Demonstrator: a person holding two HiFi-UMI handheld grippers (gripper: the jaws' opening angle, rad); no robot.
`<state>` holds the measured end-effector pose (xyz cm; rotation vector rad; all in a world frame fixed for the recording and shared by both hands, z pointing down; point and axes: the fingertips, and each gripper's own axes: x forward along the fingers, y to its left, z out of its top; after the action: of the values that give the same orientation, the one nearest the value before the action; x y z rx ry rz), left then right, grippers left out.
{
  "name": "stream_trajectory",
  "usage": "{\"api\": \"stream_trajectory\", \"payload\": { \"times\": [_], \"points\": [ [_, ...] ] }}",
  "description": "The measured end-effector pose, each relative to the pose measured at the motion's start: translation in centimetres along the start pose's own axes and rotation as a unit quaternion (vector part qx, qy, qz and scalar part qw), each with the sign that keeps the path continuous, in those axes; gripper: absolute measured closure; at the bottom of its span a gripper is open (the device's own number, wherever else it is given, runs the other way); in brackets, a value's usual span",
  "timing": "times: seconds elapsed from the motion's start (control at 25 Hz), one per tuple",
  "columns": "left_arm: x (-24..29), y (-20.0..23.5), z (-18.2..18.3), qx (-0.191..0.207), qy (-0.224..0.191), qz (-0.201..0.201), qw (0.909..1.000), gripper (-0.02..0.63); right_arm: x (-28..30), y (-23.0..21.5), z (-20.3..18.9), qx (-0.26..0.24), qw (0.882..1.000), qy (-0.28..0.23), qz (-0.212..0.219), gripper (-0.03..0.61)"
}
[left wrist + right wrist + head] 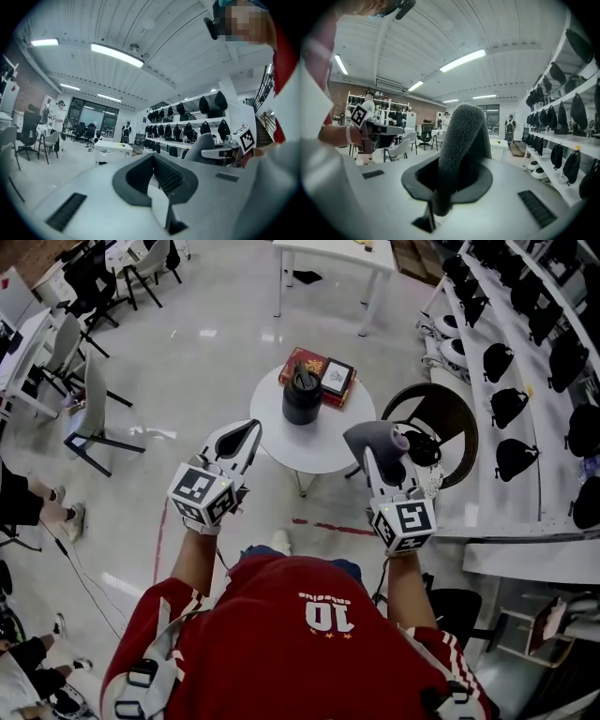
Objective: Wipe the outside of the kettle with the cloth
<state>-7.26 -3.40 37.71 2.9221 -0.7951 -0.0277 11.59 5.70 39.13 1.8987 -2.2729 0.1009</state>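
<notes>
A black kettle (302, 395) stands on a small round white table (281, 444) ahead of me, below both grippers. My right gripper (376, 452) is raised in the air, shut on a grey cloth (373, 438); in the right gripper view the cloth (461, 140) stands up from between the jaws. My left gripper (247, 431) is held up at the same height, to the left of the table, with its jaws together and nothing in them. In the left gripper view the left gripper (154, 164) points out into the room. Neither gripper touches the kettle.
A red book (322, 373) lies on the table behind the kettle. A dark round chair (448, 418) stands right of the table. Shelves with black bags (525, 362) run along the right. A white desk (330, 253) is at the back, chairs (92, 418) at the left.
</notes>
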Motion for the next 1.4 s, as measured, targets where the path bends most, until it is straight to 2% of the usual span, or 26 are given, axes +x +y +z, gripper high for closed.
{"api": "stream_trajectory", "payload": {
  "times": [0.36,0.84,1.16,1.4],
  "points": [
    [2.5,4.7,-1.8,-0.021,0.007,0.019,0.9996,0.604,7.1,-1.6,-1.3,-0.003,1.000,0.015,0.011,0.528],
    [8.6,5.5,-1.7,-0.005,0.006,0.094,0.9956,0.604,19.4,-8.5,-5.0,-0.008,0.998,0.008,0.069,0.529],
    [11.2,6.7,-1.8,-0.013,0.011,0.142,0.9897,0.604,26.2,-10.1,-7.5,-0.004,0.997,0.012,0.081,0.529],
    [11.5,7.3,-2.6,-0.024,0.020,0.145,0.9890,0.604,29.5,-10.3,-9.6,-0.013,0.998,0.026,0.064,0.529]
  ]
}}
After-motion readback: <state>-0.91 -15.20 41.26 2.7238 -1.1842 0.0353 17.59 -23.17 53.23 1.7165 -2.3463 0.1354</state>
